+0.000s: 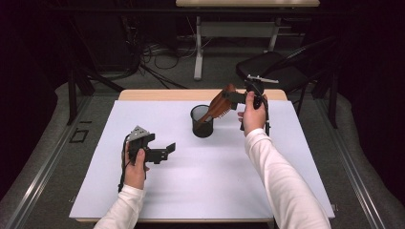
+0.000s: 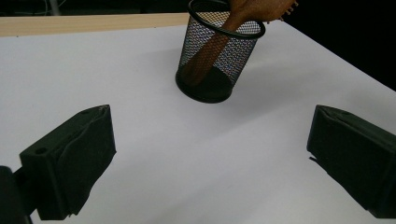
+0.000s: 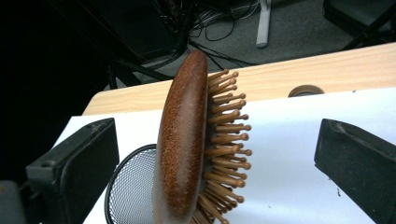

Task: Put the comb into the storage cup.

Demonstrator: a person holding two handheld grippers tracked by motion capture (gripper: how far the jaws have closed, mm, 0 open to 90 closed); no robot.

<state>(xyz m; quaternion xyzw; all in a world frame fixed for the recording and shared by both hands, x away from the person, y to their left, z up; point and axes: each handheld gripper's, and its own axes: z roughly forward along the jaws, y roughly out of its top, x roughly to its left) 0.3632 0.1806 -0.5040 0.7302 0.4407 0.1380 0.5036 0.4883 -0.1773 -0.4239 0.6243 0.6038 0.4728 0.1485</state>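
White sheet (image 1: 200, 176) on wooden table (image 1: 157, 94) | dark room | hairbrush (image 1: 220, 105) in mesh cup (image 1: 202, 121) | both tools released

1. The hairbrush (image 3: 182, 144) looks like reddish-brown wood, its back finely speckled with a dull sheen; its pins look like paler wood with rounded tips.
2. The pen cup (image 2: 218, 56) is black wire mesh, with a smooth, slightly glossy rim.
3. The white table cover (image 1: 210, 176) is matt and smooth.
4. The table edge (image 1: 167, 94) looks like pale wood.
5. The left gripper (image 2: 210, 158) has matt black jaws.
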